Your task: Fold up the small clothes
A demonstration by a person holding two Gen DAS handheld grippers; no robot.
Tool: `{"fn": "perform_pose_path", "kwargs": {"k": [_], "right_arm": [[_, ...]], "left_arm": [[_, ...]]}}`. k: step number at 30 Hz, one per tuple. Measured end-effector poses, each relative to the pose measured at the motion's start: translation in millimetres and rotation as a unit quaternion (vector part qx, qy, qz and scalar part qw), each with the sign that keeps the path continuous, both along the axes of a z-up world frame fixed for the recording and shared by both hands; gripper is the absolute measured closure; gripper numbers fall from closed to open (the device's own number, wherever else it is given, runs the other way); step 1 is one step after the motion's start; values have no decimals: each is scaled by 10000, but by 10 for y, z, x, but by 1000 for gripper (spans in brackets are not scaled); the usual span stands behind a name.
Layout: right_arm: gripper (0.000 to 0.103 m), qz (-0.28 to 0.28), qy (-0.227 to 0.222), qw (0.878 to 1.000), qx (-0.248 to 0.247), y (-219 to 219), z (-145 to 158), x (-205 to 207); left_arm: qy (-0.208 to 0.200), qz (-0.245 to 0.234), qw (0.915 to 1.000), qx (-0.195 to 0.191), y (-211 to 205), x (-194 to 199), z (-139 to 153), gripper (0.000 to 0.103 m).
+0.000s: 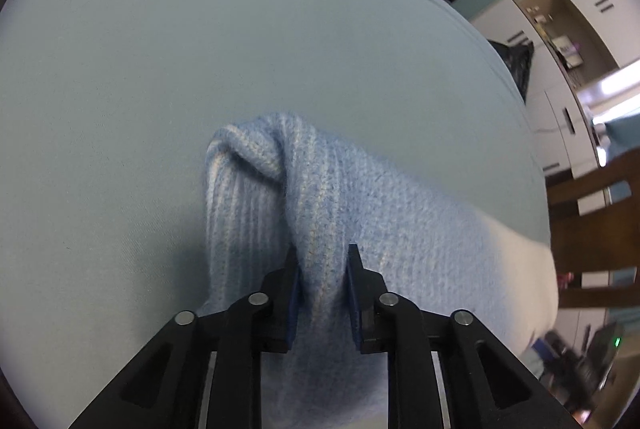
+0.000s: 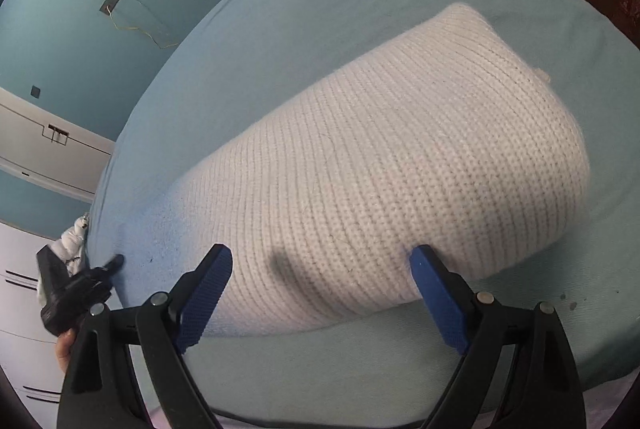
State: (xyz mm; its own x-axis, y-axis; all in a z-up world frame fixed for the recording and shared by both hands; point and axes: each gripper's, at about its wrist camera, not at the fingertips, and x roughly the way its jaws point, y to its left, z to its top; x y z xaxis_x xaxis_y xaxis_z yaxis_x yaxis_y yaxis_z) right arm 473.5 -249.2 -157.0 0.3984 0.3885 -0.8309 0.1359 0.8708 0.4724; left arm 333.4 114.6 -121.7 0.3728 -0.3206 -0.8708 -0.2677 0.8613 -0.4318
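A knit garment, pale blue at one end fading to cream at the other, lies on a tabletop covered w/ light blue cloth. Its long axis runs from the near left, where the blue end is, to the far right, where the cream end is.

Left claw: nearly closed, blue pads pinching a bunched ridge of the blue end. Fabric rises between the jaws and rolls over in a fold just beyond the tips. In the right wrist view this claw shows small at the left edge, tip at the blue corner.

Right claw: jaws wide apart, gripping nothing. It points down at the near long edge of the garment, around mid-length, w/ the knit spanning the gap between its fingers. The tips look just at or over the edge; contact can't be told.

Judgement: the blue end is already in hand, so the next move likely turns on the cream end, which lies up and to the right of the right claw, nearer that hand than the left.
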Motion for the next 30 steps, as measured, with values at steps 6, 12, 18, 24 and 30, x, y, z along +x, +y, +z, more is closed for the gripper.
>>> {"fn": "perform_pose_path", "kwargs": {"k": [6, 12, 18, 24, 30], "right_arm": [[14, 243, -673, 9968, -359, 175, 382, -260], [14, 648, -1036, 9812, -1495, 524, 321, -218], [8, 1031, -483, 9659, -2326, 502, -7, 6], [1, 1336, -673, 9369, -3161, 625, -231, -5], [2, 1212, -937, 9599, -2347, 329, 272, -80]], "left_arm": [[-1338, -370, 9690, 2043, -681, -317, 888, 2], [-1733, -1332, 9536, 2071, -1568, -423, 699, 0], [-1006, -1372, 9491, 2652, -1967, -330, -223, 0], [-1123, -1352, 9389, 2958, -2192, -304, -277, 0], [-1185, -1400, 9397, 2888, -2162, -237, -319, 0]]}}
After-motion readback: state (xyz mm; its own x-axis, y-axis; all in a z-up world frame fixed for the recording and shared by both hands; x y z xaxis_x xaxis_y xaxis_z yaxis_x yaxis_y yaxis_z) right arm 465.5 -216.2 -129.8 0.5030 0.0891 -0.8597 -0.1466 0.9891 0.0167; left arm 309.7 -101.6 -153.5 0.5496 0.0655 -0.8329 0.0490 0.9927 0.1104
